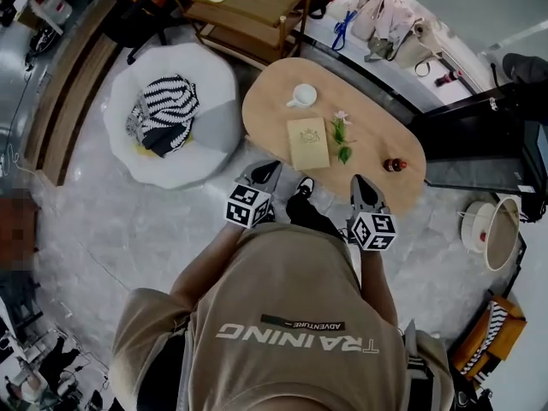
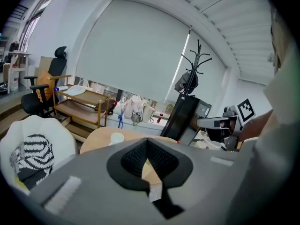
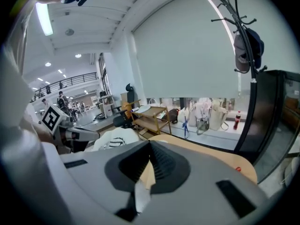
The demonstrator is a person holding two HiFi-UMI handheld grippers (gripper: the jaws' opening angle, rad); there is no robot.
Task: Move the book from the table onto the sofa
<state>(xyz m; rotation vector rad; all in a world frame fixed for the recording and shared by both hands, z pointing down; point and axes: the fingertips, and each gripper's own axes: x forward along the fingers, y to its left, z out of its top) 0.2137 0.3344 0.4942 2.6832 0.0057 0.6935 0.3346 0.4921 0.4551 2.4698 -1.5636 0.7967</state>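
A tan book point(image 1: 307, 142) lies flat in the middle of the oval wooden table point(image 1: 274, 110). The white round sofa point(image 1: 210, 131) stands left of the table, with a striped black-and-white cloth point(image 1: 163, 114) on it. My left gripper point(image 1: 265, 173) hangs shut and empty at the table's near edge, just left of the book. My right gripper point(image 1: 364, 187) is also shut and empty, at the near edge right of the book. In the left gripper view the jaws point(image 2: 147, 159) meet over the table point(image 2: 98, 137). The right gripper point(image 3: 150, 165) likewise shows closed jaws, and the book is hidden behind them.
On the table stand a white cup point(image 1: 302, 96), a flower sprig point(image 1: 341, 134) and a small red thing point(image 1: 395, 164). A wooden cart point(image 1: 253, 11) stands behind the table, a black cabinet point(image 1: 479, 135) to its right, a coat rack point(image 2: 192, 74) beside it. A white basket point(image 1: 492, 234) sits on the floor.
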